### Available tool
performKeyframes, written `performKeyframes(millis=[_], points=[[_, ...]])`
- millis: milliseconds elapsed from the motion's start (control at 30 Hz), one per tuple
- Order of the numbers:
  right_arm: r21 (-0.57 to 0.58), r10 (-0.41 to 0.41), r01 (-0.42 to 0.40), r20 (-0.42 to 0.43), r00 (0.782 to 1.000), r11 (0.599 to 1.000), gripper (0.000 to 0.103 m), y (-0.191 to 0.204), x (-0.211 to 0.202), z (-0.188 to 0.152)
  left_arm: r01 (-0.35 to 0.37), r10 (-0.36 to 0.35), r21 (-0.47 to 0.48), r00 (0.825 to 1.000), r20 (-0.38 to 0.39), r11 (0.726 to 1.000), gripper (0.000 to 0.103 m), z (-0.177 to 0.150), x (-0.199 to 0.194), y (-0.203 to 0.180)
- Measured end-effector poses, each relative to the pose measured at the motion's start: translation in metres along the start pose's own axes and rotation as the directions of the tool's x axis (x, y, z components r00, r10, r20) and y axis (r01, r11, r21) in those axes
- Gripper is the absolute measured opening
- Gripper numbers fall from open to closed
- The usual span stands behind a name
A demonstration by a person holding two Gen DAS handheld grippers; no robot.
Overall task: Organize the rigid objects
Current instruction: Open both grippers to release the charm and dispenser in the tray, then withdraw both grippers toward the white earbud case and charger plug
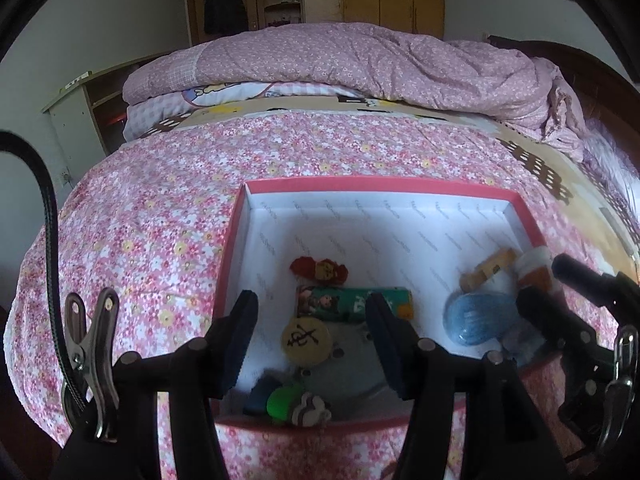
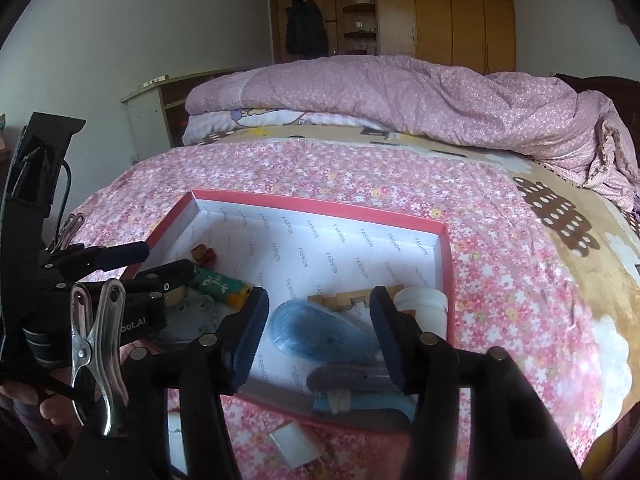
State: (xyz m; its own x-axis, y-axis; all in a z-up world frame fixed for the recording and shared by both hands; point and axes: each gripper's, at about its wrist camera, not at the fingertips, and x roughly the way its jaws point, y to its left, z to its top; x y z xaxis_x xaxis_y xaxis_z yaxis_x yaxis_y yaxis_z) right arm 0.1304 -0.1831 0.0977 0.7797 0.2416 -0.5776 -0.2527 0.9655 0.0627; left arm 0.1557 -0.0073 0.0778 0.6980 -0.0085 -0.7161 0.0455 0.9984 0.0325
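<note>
Left gripper [image 1: 312, 344] released; right gripper [image 2: 318, 338] released; green tube [image 1: 354, 305] lies crosswise in box [image 1: 384, 185].

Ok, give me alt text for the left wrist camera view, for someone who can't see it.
The open left gripper hovers over a red-rimmed box on a pink floral bedspread. Inside lie a green tube, a round wooden disc, a blue egg-shaped thing and other small items. The right gripper reaches in from the right; a folded quilt lies behind.
</note>
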Motion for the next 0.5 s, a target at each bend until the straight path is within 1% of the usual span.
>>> performKeyframes(millis=[400,500], points=[[0.020,0.004,-0.004,0.020,1.000,1.000,0.057,0.002,-0.028,-0.011,0.003,-0.003,-0.007,1.000,0.020,1.000,0.059,-0.016,-0.030,0.000],[0.030,0.005,-0.005,0.024,1.000,1.000,0.057,0.001,-0.035,-0.016,-0.006,0.006,-0.005,1.000,0.020,1.000,0.059,-0.021,-0.037,-0.001]])
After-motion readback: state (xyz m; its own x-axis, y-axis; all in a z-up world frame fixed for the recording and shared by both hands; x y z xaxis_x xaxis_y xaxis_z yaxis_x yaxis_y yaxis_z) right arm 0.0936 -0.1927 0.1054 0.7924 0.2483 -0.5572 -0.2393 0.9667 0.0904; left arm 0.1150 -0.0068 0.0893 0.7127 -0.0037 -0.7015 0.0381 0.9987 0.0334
